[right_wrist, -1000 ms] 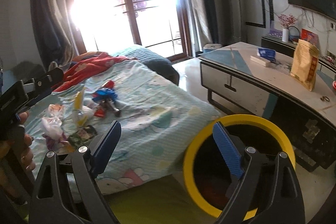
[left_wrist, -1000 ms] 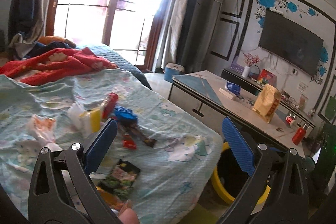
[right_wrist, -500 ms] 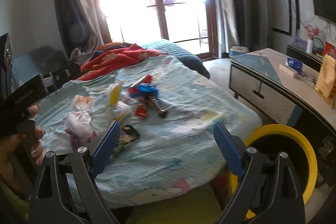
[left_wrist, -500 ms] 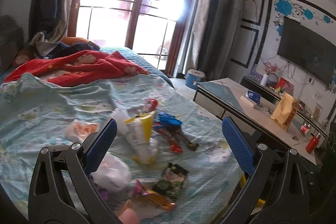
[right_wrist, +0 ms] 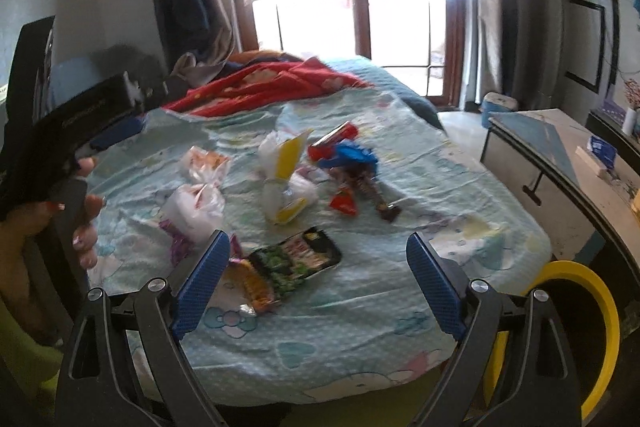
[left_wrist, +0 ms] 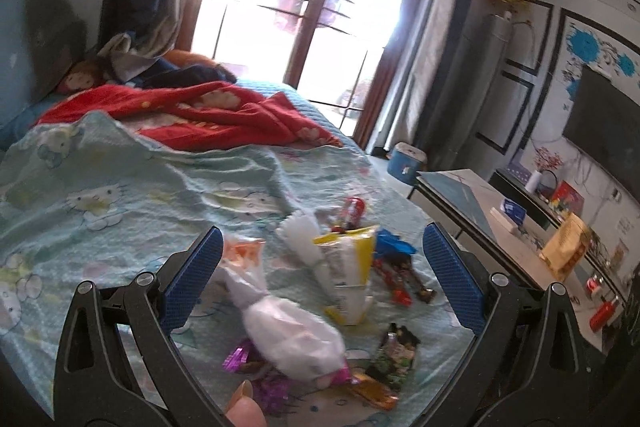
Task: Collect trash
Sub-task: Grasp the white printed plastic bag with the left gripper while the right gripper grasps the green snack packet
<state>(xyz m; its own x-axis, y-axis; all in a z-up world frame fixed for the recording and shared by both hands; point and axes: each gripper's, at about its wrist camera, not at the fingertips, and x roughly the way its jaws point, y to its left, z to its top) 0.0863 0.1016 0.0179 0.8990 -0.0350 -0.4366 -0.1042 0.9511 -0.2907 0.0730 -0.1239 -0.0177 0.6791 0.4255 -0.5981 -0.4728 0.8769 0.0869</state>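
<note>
Both your grippers, left (left_wrist: 320, 267) and right (right_wrist: 316, 279), hang with jaws wide and empty above the bed (right_wrist: 460, 187), where the trash lies in a loose heap. The white bag (left_wrist: 292, 331) sits just ahead of your left jaws; the green packet (right_wrist: 296, 259) sits nearest your right. Take one piece per hand: come down squarely, pinch crinkly film rather than the sheet beneath. The bin (right_wrist: 596, 307) waits at the bed's corner, probably within reach, though only its yellow rim shows.
</note>
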